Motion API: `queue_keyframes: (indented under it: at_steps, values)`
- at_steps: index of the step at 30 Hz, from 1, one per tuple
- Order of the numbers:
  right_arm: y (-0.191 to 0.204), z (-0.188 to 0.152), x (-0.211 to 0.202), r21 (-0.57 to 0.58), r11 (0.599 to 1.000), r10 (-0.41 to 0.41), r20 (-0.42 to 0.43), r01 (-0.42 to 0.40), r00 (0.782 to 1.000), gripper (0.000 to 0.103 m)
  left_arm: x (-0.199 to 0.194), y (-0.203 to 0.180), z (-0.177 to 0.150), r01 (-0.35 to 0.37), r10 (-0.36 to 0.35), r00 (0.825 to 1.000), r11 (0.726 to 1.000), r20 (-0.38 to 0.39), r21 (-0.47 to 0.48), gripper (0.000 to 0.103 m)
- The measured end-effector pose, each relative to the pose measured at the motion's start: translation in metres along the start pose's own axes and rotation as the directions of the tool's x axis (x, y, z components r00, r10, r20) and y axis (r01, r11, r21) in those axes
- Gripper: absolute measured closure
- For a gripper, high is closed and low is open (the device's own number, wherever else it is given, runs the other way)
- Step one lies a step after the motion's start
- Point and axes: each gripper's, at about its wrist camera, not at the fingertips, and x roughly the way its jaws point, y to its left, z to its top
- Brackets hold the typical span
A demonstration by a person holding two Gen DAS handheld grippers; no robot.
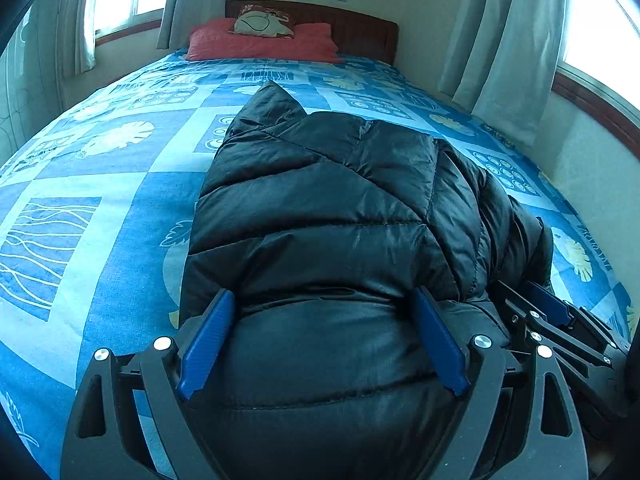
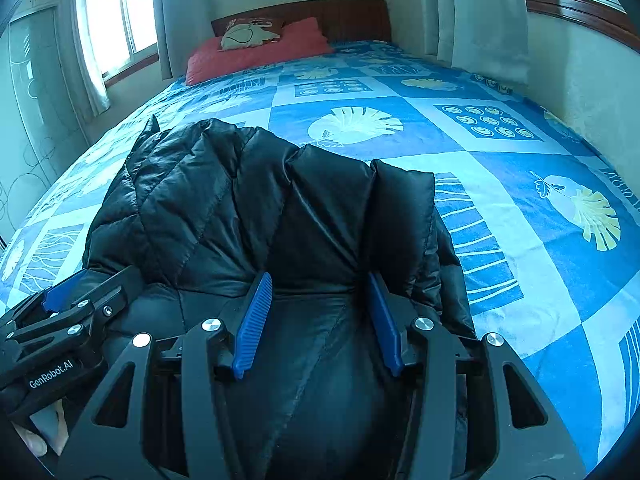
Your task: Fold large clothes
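Looking along the left gripper (image 1: 324, 340), a black puffer jacket (image 1: 340, 208) fills the space between the jaws and runs on ahead of them across the bed (image 1: 100, 184). The jaws stand spread wide, with a thick quilted bulge of the jacket pushed up between the blue pads (image 1: 206, 344); whether they press on the fabric or only flank it cannot be told. Ahead of the jaws the jacket lies in a long padded heap, one pointed corner rising at its far end. Beyond that, at the head of the bed, a red pillow (image 1: 260, 46) lies with a pale patterned cushion (image 1: 262, 24) on top of it. To the right of the jaws, close by, the right gripper (image 1: 560, 320) shows against the same near end of the jacket.

Along the right gripper (image 2: 320, 320), the jacket (image 2: 240, 208) again sits between the jaws, which are set closer together than the left pair. A narrower gathered fold passes between the pads (image 2: 254, 324), and creases converge at their tips, so the jaws pinch it. Ahead of the jaws the jacket spreads wide and leans to the left, its collar-like flaps standing up. To the right of the jaws the blue leaf-patterned bed cover (image 2: 520, 220) lies flat. To the left and slightly behind, the left gripper (image 2: 72, 312) rests against the jacket's edge, a fingertip of the person's hand (image 2: 36, 446) visible beneath it.
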Motion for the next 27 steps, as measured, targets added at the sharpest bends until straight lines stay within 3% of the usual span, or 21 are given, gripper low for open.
queue_keyframes:
  at_steps: [10,16,20,24,27]
  values:
    - [0.006,0.005,-0.004,-0.011,1.000,-0.018,-0.008,0.018,1.000,0.055,0.000,-0.004,0.004,-0.015,0.015,0.999,1.000,-0.028,0.009,0.016]
    - [0.005,0.008,-0.023,-0.004,1.000,0.010,0.015,-0.010,1.000,0.052,-0.015,0.006,0.011,0.047,-0.047,0.998,0.999,-0.028,-0.021,0.017]
    - [0.003,0.007,-0.038,0.024,0.999,0.029,0.039,-0.030,0.999,0.048,-0.031,0.020,0.009,0.079,-0.081,0.997,0.992,-0.015,-0.094,0.017]
    - [-0.001,0.005,-0.055,0.052,0.998,0.042,0.062,-0.045,0.997,0.046,-0.045,0.045,0.002,0.106,-0.111,0.994,0.965,-0.006,-0.240,0.017]
    - [-0.011,0.000,-0.070,0.112,0.990,0.080,0.080,-0.089,0.994,0.037,-0.048,0.075,-0.013,0.145,-0.171,0.985,0.899,-0.027,-0.412,0.017]
